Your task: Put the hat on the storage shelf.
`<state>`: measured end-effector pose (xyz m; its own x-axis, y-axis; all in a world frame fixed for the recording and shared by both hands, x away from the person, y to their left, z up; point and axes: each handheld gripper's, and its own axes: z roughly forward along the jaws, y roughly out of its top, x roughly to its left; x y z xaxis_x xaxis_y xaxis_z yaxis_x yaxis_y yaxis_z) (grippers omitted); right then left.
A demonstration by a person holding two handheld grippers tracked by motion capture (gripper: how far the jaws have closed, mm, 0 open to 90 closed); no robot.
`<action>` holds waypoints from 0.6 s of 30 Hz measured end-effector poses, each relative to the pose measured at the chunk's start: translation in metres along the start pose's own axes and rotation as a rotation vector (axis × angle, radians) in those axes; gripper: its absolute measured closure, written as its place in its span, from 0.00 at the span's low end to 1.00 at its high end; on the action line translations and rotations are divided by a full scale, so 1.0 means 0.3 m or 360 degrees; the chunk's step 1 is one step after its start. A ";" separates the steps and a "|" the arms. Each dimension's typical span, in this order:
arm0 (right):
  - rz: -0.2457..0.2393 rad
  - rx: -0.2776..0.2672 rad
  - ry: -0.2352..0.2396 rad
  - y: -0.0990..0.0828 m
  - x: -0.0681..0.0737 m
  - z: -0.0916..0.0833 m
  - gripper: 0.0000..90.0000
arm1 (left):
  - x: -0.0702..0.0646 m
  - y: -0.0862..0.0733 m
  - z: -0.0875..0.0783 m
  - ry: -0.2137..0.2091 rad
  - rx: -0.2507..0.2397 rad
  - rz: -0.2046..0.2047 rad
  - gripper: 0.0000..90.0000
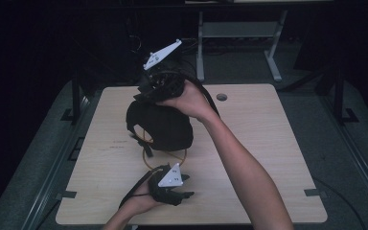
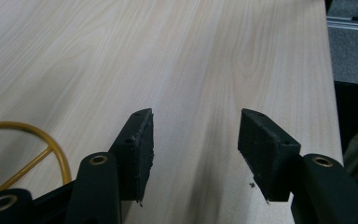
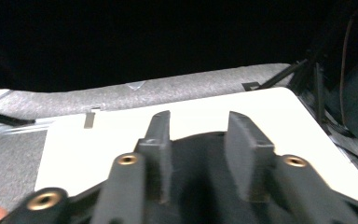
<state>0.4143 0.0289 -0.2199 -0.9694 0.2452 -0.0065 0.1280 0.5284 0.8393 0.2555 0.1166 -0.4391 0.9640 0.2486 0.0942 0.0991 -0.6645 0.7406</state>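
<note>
High view: black dome-shaped fabric cap (image 1: 160, 125) sits mid-table on a yellow wire ring stand (image 1: 165, 154). Right gripper (image 1: 159, 85), jaws apart, hovers at its crown, seemingly untouching; left gripper (image 2: 195, 154) gapes empty nearby. Lower squarely, then pinch.

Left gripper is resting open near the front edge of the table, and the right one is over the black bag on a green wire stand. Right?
Not quite: the wire stand is yellow, as the high view shows. The left gripper is open near the front edge, and the right gripper is over the black bag.
</note>
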 end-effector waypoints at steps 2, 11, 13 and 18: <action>0.0047 -0.0018 0.0005 -0.015 -0.005 -0.006 0.61 | -0.006 -0.002 0.001 -0.0001 0.0002 -0.0007 0.50; 0.0121 -0.0057 0.0013 -0.065 -0.019 -0.064 0.46 | 0.001 -0.003 -0.004 0.0004 0.0007 -0.0014 0.50; 0.0110 -0.0065 0.0008 -0.072 -0.024 -0.071 0.45 | 0.002 -0.004 -0.005 0.0009 0.0008 -0.0015 0.49; 0.0136 -0.0076 -0.0018 -0.116 -0.032 -0.116 0.43 | 0.003 -0.006 -0.006 0.0009 0.0014 -0.0010 0.49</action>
<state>0.4119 -0.0201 -0.2301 -0.9530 0.2969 0.0606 0.2000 0.4658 0.8620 0.2557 0.1194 -0.4391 0.9620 0.2566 0.0934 0.1071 -0.6691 0.7354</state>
